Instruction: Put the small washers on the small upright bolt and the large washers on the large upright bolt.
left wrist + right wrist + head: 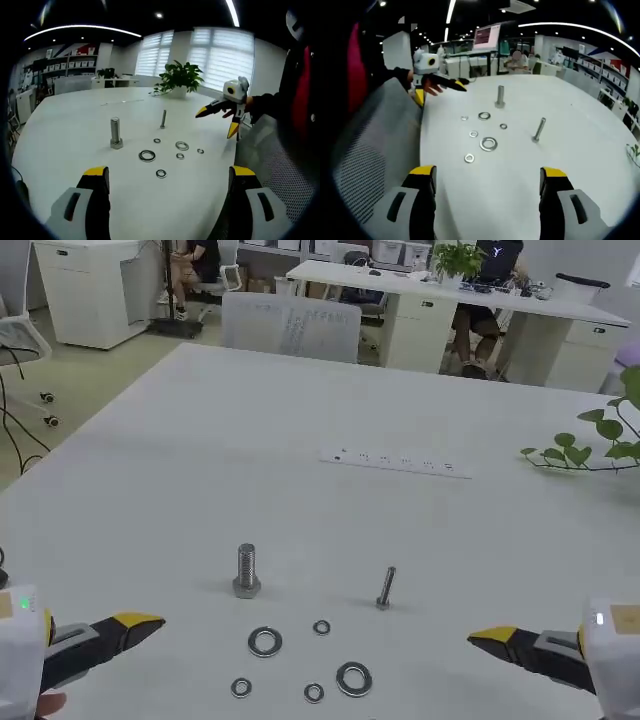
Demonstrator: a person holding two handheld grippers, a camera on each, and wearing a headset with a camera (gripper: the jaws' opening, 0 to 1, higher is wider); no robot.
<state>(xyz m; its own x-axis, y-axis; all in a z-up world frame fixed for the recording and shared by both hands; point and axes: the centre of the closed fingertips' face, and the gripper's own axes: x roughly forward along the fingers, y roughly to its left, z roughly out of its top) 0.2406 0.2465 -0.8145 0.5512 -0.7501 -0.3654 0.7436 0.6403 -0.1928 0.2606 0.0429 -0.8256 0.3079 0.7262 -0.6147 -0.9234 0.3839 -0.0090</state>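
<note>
The large upright steel bolt (247,570) is found standing left of centre on the white bench (300,420), with the small upright steel bolt (386,588) well apart to its right. Two large steel washers (265,642) and three small steel washers (321,627) are seen lying flat and loose on the near side of the bolts. The left hand-held gripper (169,172) and right hand-held gripper (487,172) are held released, jaws wide apart, to either side of the washers. A white power strip (395,461) is noted farther off, and a green leafy plant (590,445) at the far right.

Left claw (169,171), right claw (487,171): both agape.
</note>
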